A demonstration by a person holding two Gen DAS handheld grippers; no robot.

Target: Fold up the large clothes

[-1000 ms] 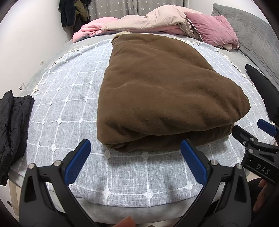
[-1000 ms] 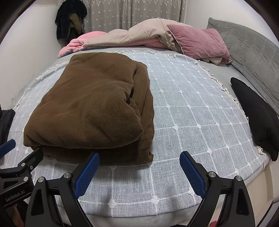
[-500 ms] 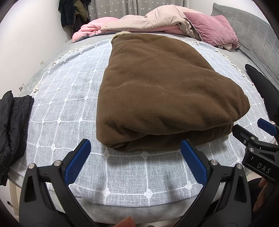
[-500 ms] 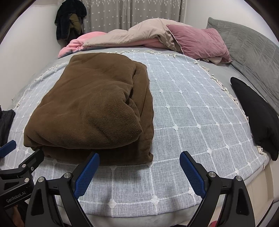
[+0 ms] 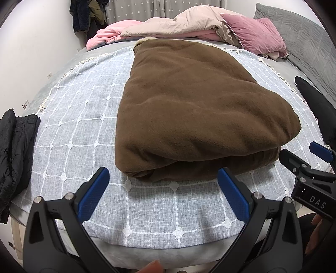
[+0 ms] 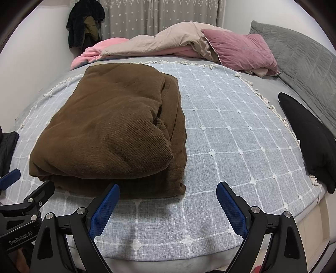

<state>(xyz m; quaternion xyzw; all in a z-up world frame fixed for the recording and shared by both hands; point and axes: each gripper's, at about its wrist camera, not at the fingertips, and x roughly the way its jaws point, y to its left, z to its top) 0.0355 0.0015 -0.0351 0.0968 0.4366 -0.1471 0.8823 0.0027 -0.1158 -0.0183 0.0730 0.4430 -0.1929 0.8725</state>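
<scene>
1. Left hand-held gripper (image 5: pixel 163 184): jaws spread wide, nothing between the blue pads (image 5: pixel 93 196), hovering over the near edge of the bed.
2. Right hand-held gripper (image 6: pixel 168 199): also wide open and empty, blue pads (image 6: pixel 230 206) over the grey checked throw (image 6: pixel 231 136), not touching it.
3. Brown garment (image 5: pixel 195 109): folded into a thick stack, lying on the throw straight ahead of the left hand-held gripper; near folded edge sits just beyond its fingertips, not touching.
4. From the right wrist view the brown garment (image 6: pixel 113 130) lies ahead and to the left of the right hand-held gripper; its near right corner is just past the left pad. Layers visible along the right side, top layer bulging.
5. Each hand-held gripper shows in the other's view: the right one (image 5: pixel 304 168) at the right margin of the left view, the left one (image 6: pixel 25 197) at the lower left of the right view. Both near the garment's front corners.
6. Black padded jacket (image 5: pixel 14 151): far left of the left hand-held gripper, at the bed edge.
7. Black item (image 6: pixel 310 138): far right of the right hand-held gripper, on the bed; kind unclear.
8. Beyond the garment: pink and beige bedding (image 6: pixel 159 44), pink pillow (image 6: pixel 241 50), grey quilted headboard (image 6: pixel 304 56).
9. Dark clothes hanging (image 6: pixel 84 27) at the far left wall, by the starred curtain (image 6: pixel 159 16).
</scene>
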